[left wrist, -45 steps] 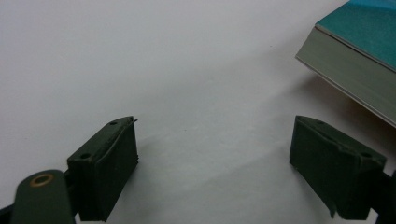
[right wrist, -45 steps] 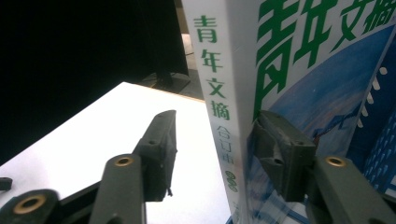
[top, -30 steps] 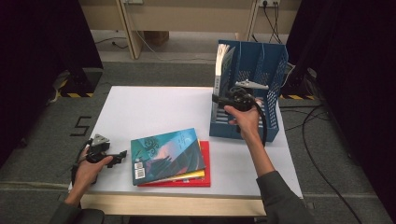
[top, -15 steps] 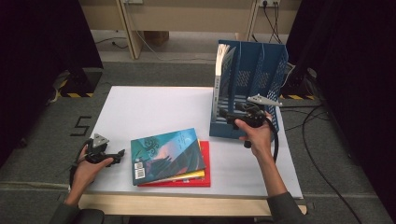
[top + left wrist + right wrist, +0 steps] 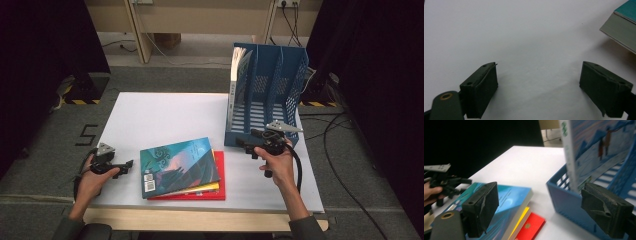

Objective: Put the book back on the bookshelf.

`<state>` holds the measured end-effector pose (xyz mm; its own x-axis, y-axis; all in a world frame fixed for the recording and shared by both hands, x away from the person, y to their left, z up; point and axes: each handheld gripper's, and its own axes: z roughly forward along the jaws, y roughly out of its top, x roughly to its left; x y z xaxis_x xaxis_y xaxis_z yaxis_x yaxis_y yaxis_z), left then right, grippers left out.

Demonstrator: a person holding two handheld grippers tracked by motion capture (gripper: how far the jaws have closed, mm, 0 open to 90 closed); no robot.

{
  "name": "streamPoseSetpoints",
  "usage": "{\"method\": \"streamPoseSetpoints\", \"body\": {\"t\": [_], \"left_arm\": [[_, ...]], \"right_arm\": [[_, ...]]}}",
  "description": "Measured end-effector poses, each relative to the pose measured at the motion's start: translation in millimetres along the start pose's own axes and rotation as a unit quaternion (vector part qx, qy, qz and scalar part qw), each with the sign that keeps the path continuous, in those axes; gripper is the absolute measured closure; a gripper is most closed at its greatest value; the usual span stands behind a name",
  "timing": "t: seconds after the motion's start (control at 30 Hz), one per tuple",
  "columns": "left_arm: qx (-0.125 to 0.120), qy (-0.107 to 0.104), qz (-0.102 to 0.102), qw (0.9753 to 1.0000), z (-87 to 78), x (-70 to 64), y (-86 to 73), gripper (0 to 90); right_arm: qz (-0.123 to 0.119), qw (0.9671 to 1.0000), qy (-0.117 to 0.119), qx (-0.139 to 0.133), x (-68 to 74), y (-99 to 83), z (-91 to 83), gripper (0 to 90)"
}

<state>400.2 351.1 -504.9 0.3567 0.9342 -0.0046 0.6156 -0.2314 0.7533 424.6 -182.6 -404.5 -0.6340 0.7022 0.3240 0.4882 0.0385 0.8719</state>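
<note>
By the table's [image 5: 165,112] near edge I see a stack of books [image 5: 182,167]: teal cover on top, yellow beneath, red at the bottom. My left gripper [image 5: 120,166] rests near the near left corner, jaws wide apart, empty. My right gripper [image 5: 241,143] hovers beside the blue file rack [image 5: 270,95], jaws spread, empty. One book [image 5: 239,62] stands upright in the rack's leftmost slot, toward the far right corner

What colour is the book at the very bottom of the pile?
Red. The bottom book peeks out under a yellow one; the high view shows it best.
</note>
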Motion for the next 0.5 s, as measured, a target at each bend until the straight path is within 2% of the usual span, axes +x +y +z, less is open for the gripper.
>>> {"method": "streamPoseSetpoints", "body": {"t": [0.07, 0.27, 0.5], "left_arm": [[0.0, 0.001, 0.001, 1.0, -0.1, -0.2, 0.0, 13.8], [0.0, -0.001, 0.002, 1.0, -0.2, 0.0, 0.1, 14.2], [-0.003, -0.01, 0.007, 0.9999, -1.9, -1.5, 0.1, 15.4]], "right_arm": [[0.004, 0.9999, 0.009, 0.002, 2.5, -6.0, -0.9, 15.5], [0.001, 0.9996, 0.009, 0.027, 7.8, -26.6, -0.7, 16.2], [0.013, 0.9985, 0.018, 0.05, 11.1, -49.3, 3.2, 20.2]]}}
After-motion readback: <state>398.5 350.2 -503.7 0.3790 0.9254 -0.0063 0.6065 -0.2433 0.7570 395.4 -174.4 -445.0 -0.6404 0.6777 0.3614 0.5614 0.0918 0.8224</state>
